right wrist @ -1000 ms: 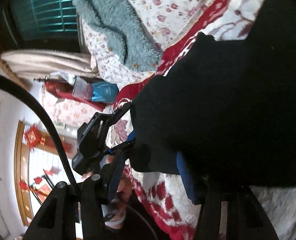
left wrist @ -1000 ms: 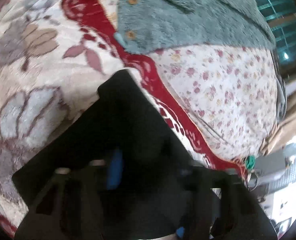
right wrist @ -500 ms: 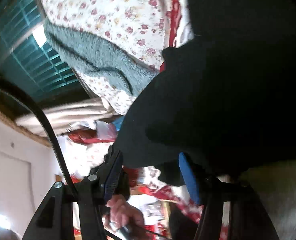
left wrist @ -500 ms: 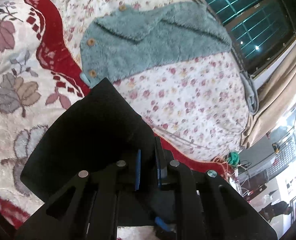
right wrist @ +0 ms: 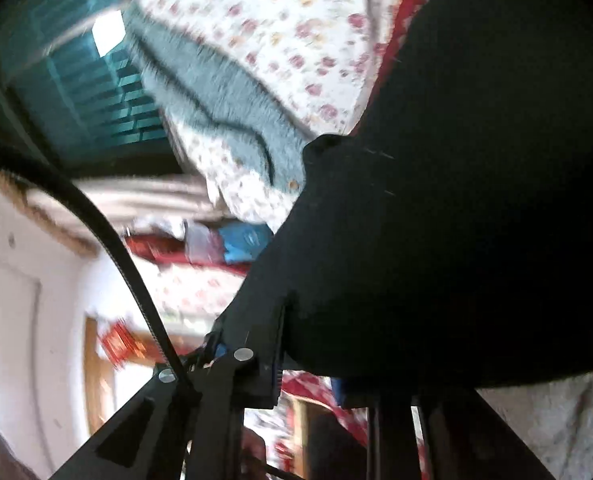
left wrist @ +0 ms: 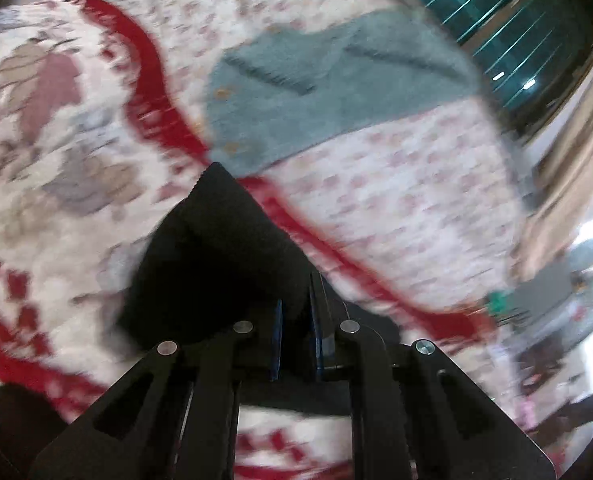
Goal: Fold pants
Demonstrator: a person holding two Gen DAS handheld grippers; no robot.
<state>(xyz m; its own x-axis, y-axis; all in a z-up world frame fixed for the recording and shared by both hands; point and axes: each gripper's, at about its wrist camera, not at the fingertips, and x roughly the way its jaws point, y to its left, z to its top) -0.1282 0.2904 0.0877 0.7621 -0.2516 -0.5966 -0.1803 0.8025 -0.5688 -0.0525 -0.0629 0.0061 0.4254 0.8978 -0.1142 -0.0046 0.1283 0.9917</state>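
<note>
My left gripper (left wrist: 296,322) pinches a fold of the black pants (left wrist: 216,256), lifted above the blanket (left wrist: 56,128), just below the teal cardigan (left wrist: 316,96). My right gripper (right wrist: 306,376) is closing, its jaws around the pants' edge, and the cloth drapes over the blanket's red border (right wrist: 392,44).
</note>
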